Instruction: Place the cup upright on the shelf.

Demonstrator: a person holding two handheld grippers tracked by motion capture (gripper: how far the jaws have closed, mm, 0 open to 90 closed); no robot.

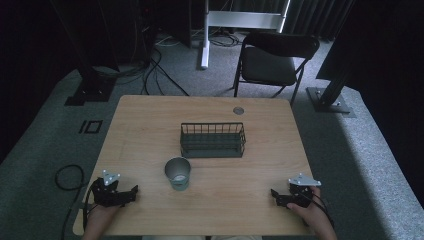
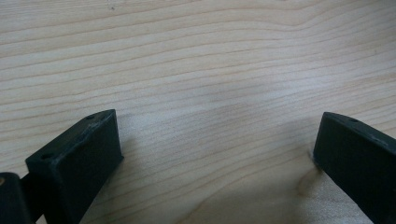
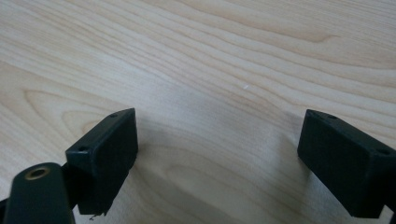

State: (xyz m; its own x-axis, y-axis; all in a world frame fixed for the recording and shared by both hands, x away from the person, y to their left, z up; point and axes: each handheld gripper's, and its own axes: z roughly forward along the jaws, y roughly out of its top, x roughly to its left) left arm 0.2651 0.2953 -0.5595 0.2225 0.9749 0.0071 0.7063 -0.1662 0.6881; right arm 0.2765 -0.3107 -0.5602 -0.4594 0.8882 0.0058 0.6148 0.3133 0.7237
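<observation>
High view: left gripper (image 1: pixel 131 194) and right gripper (image 1: pixel 276 195) rest at table's (image 1: pixel 150 130) near corners, jaws spread, empty. Grey cup (image 1: pixel 178 173) stands centre, upright, just before wire basket (image 1: pixel 213 139).

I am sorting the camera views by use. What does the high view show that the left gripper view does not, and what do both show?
High view alone: a metal cup, a dark wire basket behind it, a folding chair beyond the table, and the right gripper. Left gripper view alone: the wide gap between its two black jaws, with nothing held. Both: the left gripper and the wooden table.
</observation>
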